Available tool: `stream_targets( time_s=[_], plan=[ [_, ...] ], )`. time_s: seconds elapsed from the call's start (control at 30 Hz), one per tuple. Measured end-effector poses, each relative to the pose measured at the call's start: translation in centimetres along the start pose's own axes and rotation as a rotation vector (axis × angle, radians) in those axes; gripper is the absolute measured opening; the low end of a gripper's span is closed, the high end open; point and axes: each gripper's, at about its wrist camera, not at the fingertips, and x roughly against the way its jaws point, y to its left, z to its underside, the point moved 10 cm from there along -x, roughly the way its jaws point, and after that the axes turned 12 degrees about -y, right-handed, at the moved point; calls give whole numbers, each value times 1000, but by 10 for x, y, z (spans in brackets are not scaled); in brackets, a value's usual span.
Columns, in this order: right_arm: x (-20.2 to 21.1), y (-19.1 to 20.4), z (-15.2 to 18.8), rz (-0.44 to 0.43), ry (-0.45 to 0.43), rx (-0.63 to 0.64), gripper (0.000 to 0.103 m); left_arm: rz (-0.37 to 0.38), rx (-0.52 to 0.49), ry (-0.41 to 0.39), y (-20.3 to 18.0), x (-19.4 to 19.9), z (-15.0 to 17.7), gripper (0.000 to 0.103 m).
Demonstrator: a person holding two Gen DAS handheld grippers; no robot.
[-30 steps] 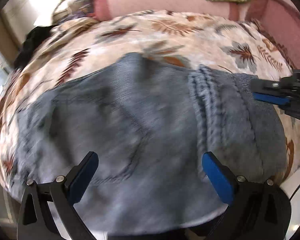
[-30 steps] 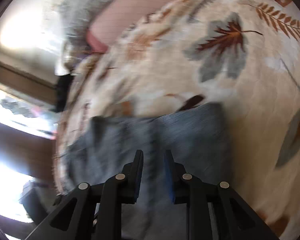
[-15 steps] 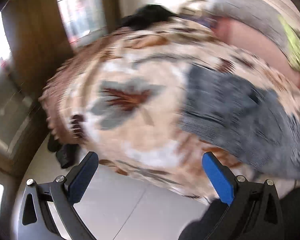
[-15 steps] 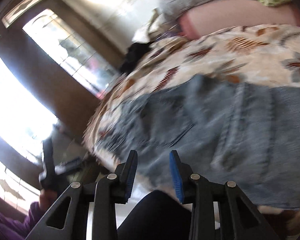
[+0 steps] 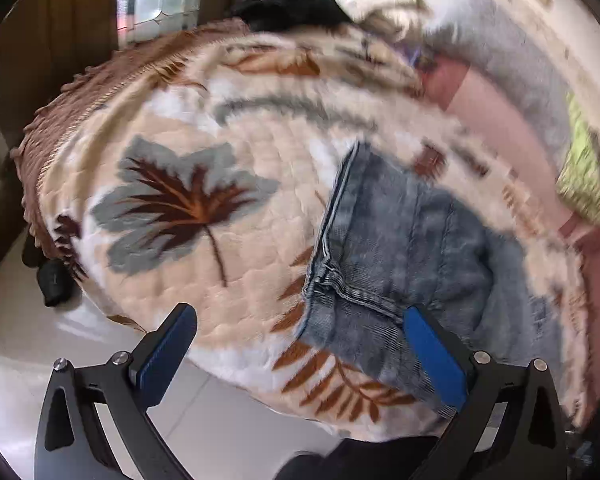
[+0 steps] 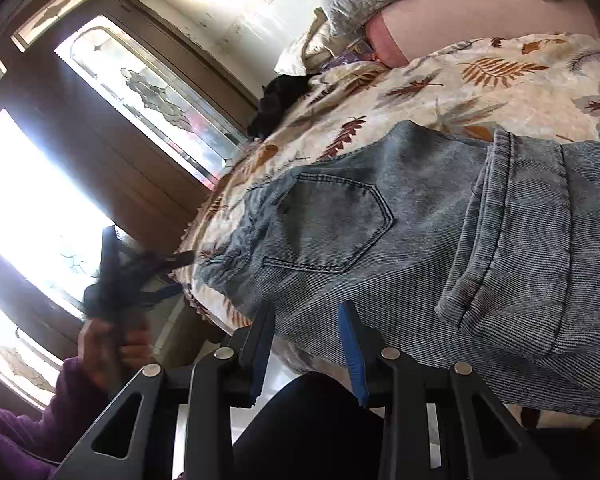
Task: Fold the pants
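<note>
Bedroom setup, with pale tiled floor nearest the cameras and a bed filling most of both views. Closest in, the left gripper hangs over the bed's near edge with its jaws spread wide and nothing in them, one blue pad over bare quilt and the other just over the corner of the jeans. The right gripper sits a bit off the near edge too, jaws parted partway and empty, so neither claw is gripping any cloth right now.

The jeans lie flat on the leaf-print quilt close to the near edge, already doubled over, with a back pocket facing up and a thick hemmed fold lying across the top. My guess is they were laid near the edge so both claws can reach them without stretching across the bed.

Room to work looks decent: a big patch of bare quilt beside the jeans on the window side, good for another fold or for sliding the bundle over. Further back there's a dark bundle at the bed's far corner, a pink bolster and pillows along the head end, then wood-framed windows. From the right view you can see a hand in a purple sleeve holding the left gripper out past the bed's corner.
</note>
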Motion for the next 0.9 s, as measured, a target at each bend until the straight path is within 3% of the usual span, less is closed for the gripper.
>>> stream_targets(
  time_s=[0.07, 0.3, 0.37, 0.4, 0.43, 0.47, 0.53, 0.6, 0.63, 0.9],
  plan=[
    [0, -2, -1, 1, 1, -6, 36, -12, -27, 28, -8, -19, 5, 103],
    [4, -6, -5, -5, -3, -28, 36, 61, -114, 40, -46, -51, -3, 101],
    [4, -8, -6, -10, -8, -45, 36, 100, -145, 27, -54, -50, -6, 83],
    [5, -9, -7, -10, -12, -50, 36, 111, -164, 15, -55, -49, -10, 65],
    [5, -10, -8, -11, -14, -57, 36, 114, -178, 13, -55, -48, -12, 56],
    [5, -11, -9, -14, -14, -64, 36, 131, -183, 20, -57, -48, -13, 53],
    [5, -12, -10, -16, -15, -77, 36, 155, -184, 18, -59, -47, -16, 36],
    [5, -13, -11, -20, -20, -82, 36, 165, -192, 4, -62, -42, -20, 26],
    [6, -13, -11, -22, -23, -82, 36, 166, -201, -2, -65, -39, -22, 22],
    [17, -20, -22, -47, -72, -144, 36, 180, -375, -120, -113, 17, -47, 17]
  ],
)
